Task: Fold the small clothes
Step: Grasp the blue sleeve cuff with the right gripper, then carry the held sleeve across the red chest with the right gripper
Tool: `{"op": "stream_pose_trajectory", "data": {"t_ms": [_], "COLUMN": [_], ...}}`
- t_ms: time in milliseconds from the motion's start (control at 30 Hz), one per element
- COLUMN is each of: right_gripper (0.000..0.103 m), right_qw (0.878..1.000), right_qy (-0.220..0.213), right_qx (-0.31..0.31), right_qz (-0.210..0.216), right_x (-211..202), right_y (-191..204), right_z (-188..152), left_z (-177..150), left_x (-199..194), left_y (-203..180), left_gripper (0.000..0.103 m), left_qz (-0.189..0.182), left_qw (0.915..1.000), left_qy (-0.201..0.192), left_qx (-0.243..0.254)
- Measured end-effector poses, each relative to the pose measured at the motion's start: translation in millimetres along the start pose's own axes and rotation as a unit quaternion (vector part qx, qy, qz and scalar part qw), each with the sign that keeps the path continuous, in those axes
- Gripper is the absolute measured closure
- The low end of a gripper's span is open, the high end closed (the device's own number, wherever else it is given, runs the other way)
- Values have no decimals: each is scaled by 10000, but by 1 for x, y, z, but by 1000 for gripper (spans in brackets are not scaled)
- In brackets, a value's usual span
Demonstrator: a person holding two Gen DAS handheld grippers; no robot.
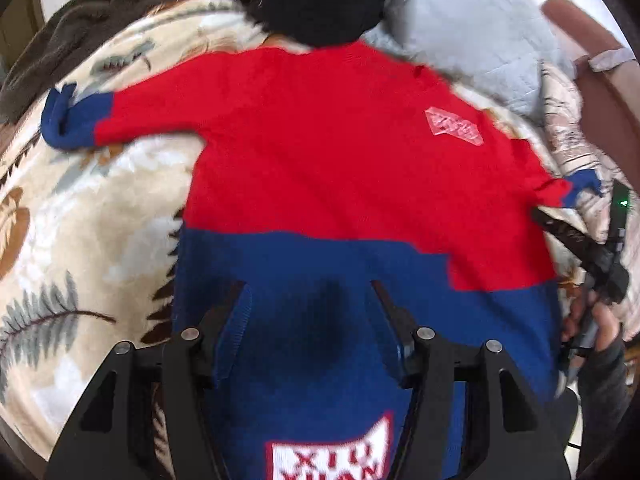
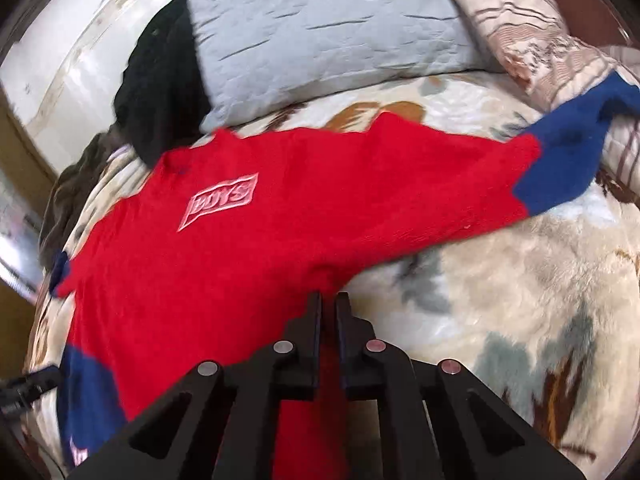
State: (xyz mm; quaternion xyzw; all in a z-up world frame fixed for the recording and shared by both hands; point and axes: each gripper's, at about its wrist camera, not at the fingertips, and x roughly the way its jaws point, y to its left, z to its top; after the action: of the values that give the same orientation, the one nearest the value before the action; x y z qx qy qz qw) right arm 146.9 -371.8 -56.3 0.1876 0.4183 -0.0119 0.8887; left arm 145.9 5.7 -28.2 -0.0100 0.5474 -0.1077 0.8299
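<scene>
On a leaf-print plush blanket (image 1: 80, 208) covering a bed: a small red-and-blue sweater (image 1: 340, 168), spread face up, collar toward the pillows, blue hem toward the near edge. Left sleeve flung out flat toward the blanket's left side, ending in a blue cuff (image 1: 68, 120). Pink badge (image 2: 220, 202) on the red chest; white patch with red letters (image 1: 328, 456) low on the blue band. Above the hem, the left gripper (image 1: 308, 292), jaws parted, released, blue knit lying under and between the fingers without being pinched. At the underarm of the other sleeve, the right gripper (image 2: 329, 300), clenched, jaws nearly together, red fabric bunched at the tips and running down between them. That sleeve stretched toward the blanket's far right corner, its blue cuff (image 2: 576, 140) resting against a brown-striped pillow (image 2: 520, 28). Beyond the collar, a pale blue quilted pillow (image 2: 332, 24) and a black garment (image 2: 160, 80), both touching the blanket's far edge. At the right edge of the left view, a person's hand (image 1: 592, 328) around the right gripper's handle.
</scene>
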Motion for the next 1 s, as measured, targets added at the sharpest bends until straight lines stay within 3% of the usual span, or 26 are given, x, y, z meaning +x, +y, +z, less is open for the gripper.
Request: {"op": "stream_pose_trajectory", "data": {"t_ms": [67, 100, 200, 300, 400, 467, 533, 700, 800, 833, 1000], "right_gripper": [97, 96, 79, 57, 52, 52, 48, 46, 46, 46, 46], "right_qw": [9992, 9987, 9939, 9746, 9572, 9512, 9461, 9414, 9229, 9180, 9206], "right_qy": [-16, -82, -795, -1297, -1163, -967, -1039, -749, -1043, -1182, -871], "right_qx": [149, 238, 761, 1649, 2419, 2764, 2974, 3134, 3688, 3772, 3714], "right_qz": [363, 441, -100, -780, -1081, -977, -750, -1000, -360, -325, -832], "right_x": [-8, -16, -54, -84, -82, -70, -62, -52, -69, -74, -57], "right_y": [-12, -21, -73, -145, -202, -223, -228, -221, -225, -225, -232], "right_z": [3, 7, 39, 79, 109, 118, 126, 143, 139, 139, 159], "left_z": [-5, -7, -10, -13, -16, -17, -15, 4, 17, 22, 43], "left_x": [17, 16, 11, 12, 13, 14, 15, 10, 1, -2, 1], "left_y": [3, 3, 3, 3, -2, -5, -8, -12, -10, -11, -20], "left_gripper": [45, 45, 40, 37, 31, 28, 28, 28, 28, 28, 28], "left_qz": [0, -24, -151, -165, -106, -43, -4, -209, -465, -624, -749], "left_qw": [9996, 9999, 9999, 9999, 9999, 9999, 9999, 9998, 9985, 9973, 9958], "left_qy": [270, 163, 65, -1, -84, -115, -102, -40, -177, -242, -334], "left_qx": [-68, -52, 30, 42, 66, 57, 78, -6, -209, -305, -402]}}
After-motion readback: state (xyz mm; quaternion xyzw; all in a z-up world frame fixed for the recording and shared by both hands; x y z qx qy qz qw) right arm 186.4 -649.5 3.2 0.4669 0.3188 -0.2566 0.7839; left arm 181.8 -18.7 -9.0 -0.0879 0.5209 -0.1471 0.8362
